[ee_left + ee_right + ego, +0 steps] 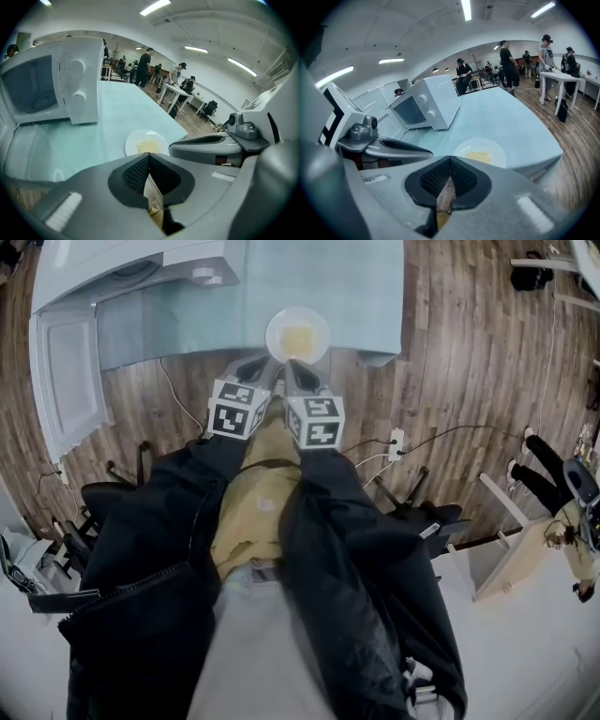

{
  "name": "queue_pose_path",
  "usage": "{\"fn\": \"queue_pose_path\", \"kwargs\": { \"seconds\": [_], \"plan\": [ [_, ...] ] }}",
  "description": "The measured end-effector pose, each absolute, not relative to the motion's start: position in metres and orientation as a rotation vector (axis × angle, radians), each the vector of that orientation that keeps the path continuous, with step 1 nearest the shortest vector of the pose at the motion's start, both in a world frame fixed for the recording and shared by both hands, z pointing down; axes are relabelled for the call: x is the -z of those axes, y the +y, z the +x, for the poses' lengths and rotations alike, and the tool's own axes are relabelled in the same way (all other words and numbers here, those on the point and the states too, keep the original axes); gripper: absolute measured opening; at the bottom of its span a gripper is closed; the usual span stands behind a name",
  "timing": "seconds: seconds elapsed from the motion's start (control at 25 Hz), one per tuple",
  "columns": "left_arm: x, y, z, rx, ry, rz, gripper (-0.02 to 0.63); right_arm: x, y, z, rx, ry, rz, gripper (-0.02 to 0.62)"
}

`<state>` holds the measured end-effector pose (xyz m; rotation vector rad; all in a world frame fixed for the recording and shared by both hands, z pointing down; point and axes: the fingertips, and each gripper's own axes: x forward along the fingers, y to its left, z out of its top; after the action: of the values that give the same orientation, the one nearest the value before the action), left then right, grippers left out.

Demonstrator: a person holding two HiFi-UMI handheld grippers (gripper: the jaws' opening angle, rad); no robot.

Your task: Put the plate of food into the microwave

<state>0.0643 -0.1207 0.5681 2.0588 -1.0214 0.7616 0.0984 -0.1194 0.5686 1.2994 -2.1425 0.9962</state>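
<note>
Plate of food (298,336): one, near the table (375,287) edge, holding perhaps noodles. One microwave (141,277) stands farther left. Your left gripper (149,155) and right gripper (450,161) both have jaws together, empty.

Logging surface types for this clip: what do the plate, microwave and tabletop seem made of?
Plate: white, smooth, probably glazed ceramic or plastic. Microwave: white matte casing, metal or plastic; dark glass-like door window. Tabletop: pale blue, glossy with faint reflections, perhaps laminate or glass.

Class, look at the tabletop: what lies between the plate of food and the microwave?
Nothing. Only bare pale-blue table lies between the plate and the microwave. The left gripper view shows this best.
</note>
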Motion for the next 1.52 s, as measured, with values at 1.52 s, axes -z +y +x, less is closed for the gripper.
{"fn": "queue_pose_path", "kwargs": {
  "seconds": [1.52],
  "plan": [
    [-0.616,-0.11,0.063,-0.844,-0.996,1.991,-0.005,-0.669,-0.111,0.151,-1.547,-1.853,1.629,0.16]
  ]
}}
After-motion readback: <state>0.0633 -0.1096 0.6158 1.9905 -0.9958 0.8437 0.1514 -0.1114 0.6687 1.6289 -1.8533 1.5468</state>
